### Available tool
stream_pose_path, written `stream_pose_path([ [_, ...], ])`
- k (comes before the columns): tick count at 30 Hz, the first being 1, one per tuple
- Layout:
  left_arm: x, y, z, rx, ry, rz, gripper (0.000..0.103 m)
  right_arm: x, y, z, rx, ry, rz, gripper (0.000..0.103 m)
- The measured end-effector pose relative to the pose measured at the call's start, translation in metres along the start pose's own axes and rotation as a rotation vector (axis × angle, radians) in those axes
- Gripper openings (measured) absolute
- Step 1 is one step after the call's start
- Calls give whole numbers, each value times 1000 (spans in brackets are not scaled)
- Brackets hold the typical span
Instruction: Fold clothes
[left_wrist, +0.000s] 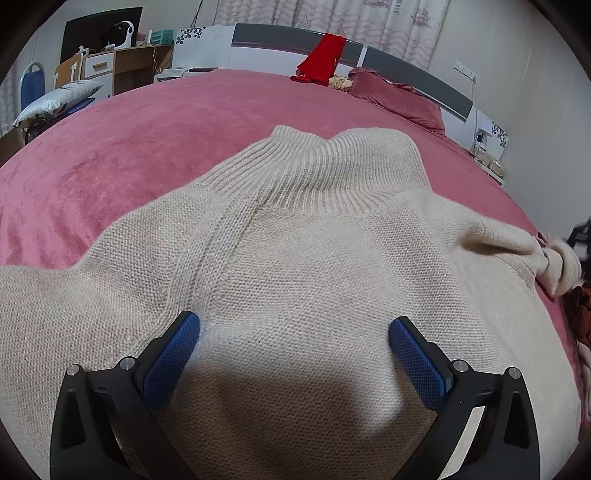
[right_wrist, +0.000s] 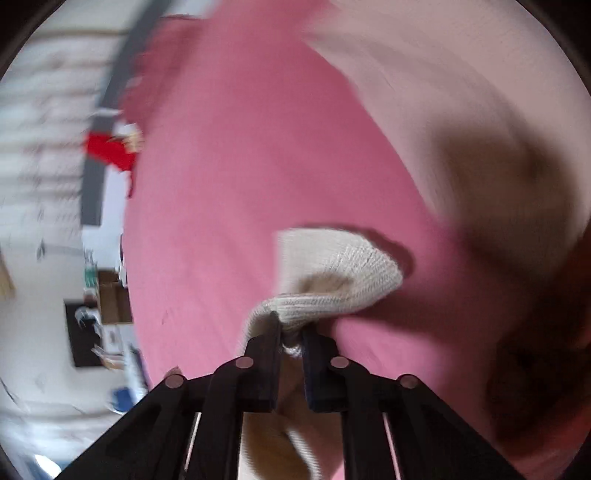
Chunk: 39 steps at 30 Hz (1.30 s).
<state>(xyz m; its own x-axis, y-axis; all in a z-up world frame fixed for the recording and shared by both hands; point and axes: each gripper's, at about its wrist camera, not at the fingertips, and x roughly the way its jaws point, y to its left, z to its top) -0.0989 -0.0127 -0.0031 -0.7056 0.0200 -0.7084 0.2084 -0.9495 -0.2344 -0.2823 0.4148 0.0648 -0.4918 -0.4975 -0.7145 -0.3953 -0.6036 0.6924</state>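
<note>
A cream knit sweater (left_wrist: 303, 266) with a ribbed turtleneck collar (left_wrist: 332, 173) lies spread on the pink bedspread (left_wrist: 147, 140). My left gripper (left_wrist: 294, 325) hovers just over the sweater's chest, open, its blue pads (left_wrist: 171, 358) wide apart with nothing between them. In the blurred right wrist view my right gripper (right_wrist: 291, 328) is shut on the ribbed cuff (right_wrist: 332, 266) of a sweater sleeve, lifted above the bedspread (right_wrist: 240, 184). That sleeve end (left_wrist: 554, 262) also shows at the right edge of the left wrist view, bunched up.
A red garment (left_wrist: 325, 59) hangs on the grey and white headboard (left_wrist: 288, 40). A dark pink pillow (left_wrist: 399, 99) lies at the bed's head. A chair with a pillow (left_wrist: 55, 99) and a desk (left_wrist: 118, 70) stand at left. Dark clothing (left_wrist: 580, 306) lies at the right edge.
</note>
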Motion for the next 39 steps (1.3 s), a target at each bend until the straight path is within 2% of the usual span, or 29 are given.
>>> stream_pose_path([
  [3, 0, -1, 1, 0, 1, 2, 103, -40, 34, 9, -130, -130, 60, 8],
  [6, 2, -3, 1, 1, 0, 3, 103, -89, 45, 20, -214, -285, 18, 8],
  [8, 2, -2, 1, 0, 0, 2, 103, -104, 38, 15, -222, -347, -129, 11],
  [9, 2, -2, 0, 0, 0, 1, 103, -112, 35, 13, -225, -377, -203, 17],
  [13, 3, -3, 0, -1, -2, 0, 103, -143, 22, 4, -238, -495, -498, 26],
  [14, 3, -3, 0, -1, -2, 0, 103, -147, 19, 0, -248, -507, -540, 26],
  [15, 3, -4, 1, -1, -2, 0, 103, -143, 18, -7, -271, -479, -508, 26],
  [17, 4, -4, 1, 0, -2, 0, 103, -126, 20, -21, -310, -381, -386, 26],
  [19, 4, -5, 2, 0, -2, 0, 103, -90, 27, -35, -334, -242, -289, 27],
  [23, 5, -6, 3, 0, -1, 1, 103, -16, 50, -54, -404, -45, -201, 28],
  [24, 5, -6, 3, 0, -1, 1, 103, 7, 58, -61, -433, 19, -198, 28],
  [27, 7, -6, 4, 2, -2, -2, 103, 65, 75, -79, -499, 167, -286, 26],
  [29, 4, -4, 2, 1, -2, -2, 103, 85, 74, -85, -486, 213, -393, 21],
  [31, 0, 1, -2, 0, -3, -2, 103, 67, 59, -79, -418, 144, -457, 15],
  [34, -2, 4, -4, -2, -5, -6, 103, 9, 17, -76, -307, -56, -633, 13],
  [36, -3, 5, -5, -4, -6, -9, 103, -37, -18, -79, -215, -170, -659, 14],
  [39, -4, 6, -6, -4, -7, -11, 103, -95, -52, -93, -143, -313, -685, 14],
])
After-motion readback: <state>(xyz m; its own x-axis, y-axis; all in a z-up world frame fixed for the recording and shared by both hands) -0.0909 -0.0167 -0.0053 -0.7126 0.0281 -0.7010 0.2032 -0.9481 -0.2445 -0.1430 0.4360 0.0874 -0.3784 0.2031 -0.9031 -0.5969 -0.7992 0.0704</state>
